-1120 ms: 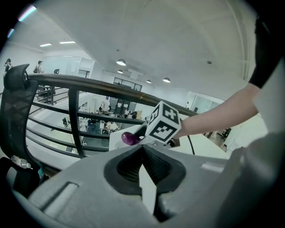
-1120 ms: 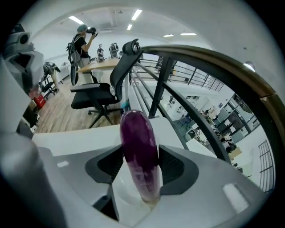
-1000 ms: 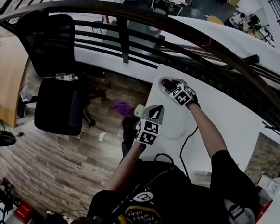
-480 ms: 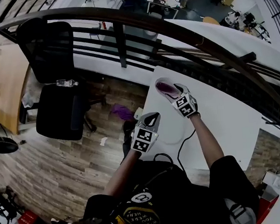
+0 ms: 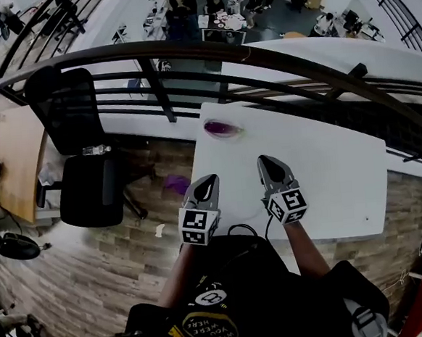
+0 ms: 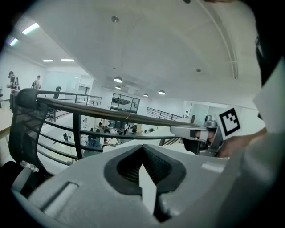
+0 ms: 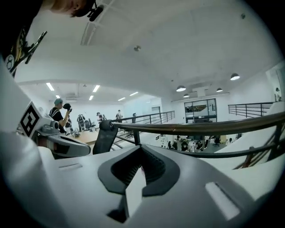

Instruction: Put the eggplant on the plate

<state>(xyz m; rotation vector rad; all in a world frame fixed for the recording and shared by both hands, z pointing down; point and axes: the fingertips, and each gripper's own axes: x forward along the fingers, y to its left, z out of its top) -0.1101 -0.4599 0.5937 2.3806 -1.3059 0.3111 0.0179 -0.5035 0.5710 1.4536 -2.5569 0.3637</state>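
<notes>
The purple eggplant [image 5: 221,128] lies on a small pale plate [image 5: 240,133] at the far left corner of the white table [image 5: 328,177]. Both grippers hang well back from it, near the table's front edge and close to my body. My left gripper [image 5: 207,180] is shut with nothing in it. My right gripper [image 5: 268,165] is shut and empty too. In the left gripper view the jaws [image 6: 143,150] meet, and the right gripper [image 6: 200,132] shows beside them. In the right gripper view the jaws [image 7: 141,153] also meet over the railing.
A dark curved railing [image 5: 187,53] runs behind the table. A black office chair [image 5: 89,185] with a bottle [image 5: 97,149] on it stands at the left on the wooden floor. A black cable [image 5: 249,232] lies near the table's front edge. A purple scrap [image 5: 176,183] lies on the floor.
The right gripper has left the eggplant on the plate and pulled back and up. The left gripper has also drawn back. Both now sit side by side near my body.
</notes>
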